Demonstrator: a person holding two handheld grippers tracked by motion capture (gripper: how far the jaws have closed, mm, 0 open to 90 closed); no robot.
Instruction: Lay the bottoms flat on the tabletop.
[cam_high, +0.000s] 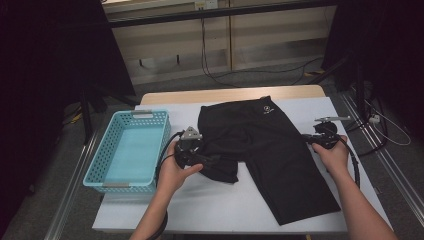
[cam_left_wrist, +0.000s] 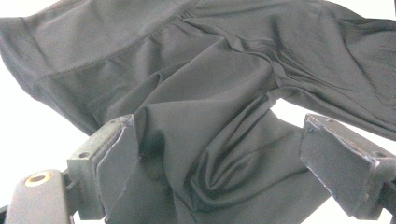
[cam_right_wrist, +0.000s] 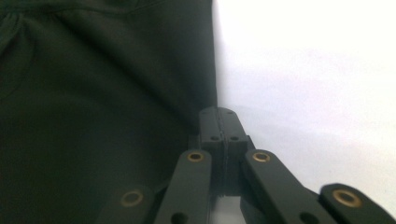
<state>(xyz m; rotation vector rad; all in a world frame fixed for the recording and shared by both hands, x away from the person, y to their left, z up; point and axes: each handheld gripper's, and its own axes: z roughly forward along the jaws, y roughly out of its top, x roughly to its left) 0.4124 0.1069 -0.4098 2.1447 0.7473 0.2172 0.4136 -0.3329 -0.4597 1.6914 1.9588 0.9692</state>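
Observation:
Black shorts (cam_high: 265, 145) with a small white logo lie spread on the white table (cam_high: 210, 205); their left leg is folded in and bunched. My left gripper (cam_high: 212, 161) sits at that bunched leg. In the left gripper view it (cam_left_wrist: 224, 163) stands open, with rumpled black fabric (cam_left_wrist: 187, 84) lying between the wide-apart jaws. My right gripper (cam_high: 306, 138) is at the shorts' right edge. In the right gripper view it (cam_right_wrist: 218, 116) is shut, its tips pinching the very edge of the dark cloth (cam_right_wrist: 93, 116).
A light blue plastic basket (cam_high: 100, 155) stands with nothing in it at the table's left side, close to my left hand. Bare white tabletop lies in front of the shorts and to their right. Cables trail over the floor beyond the table.

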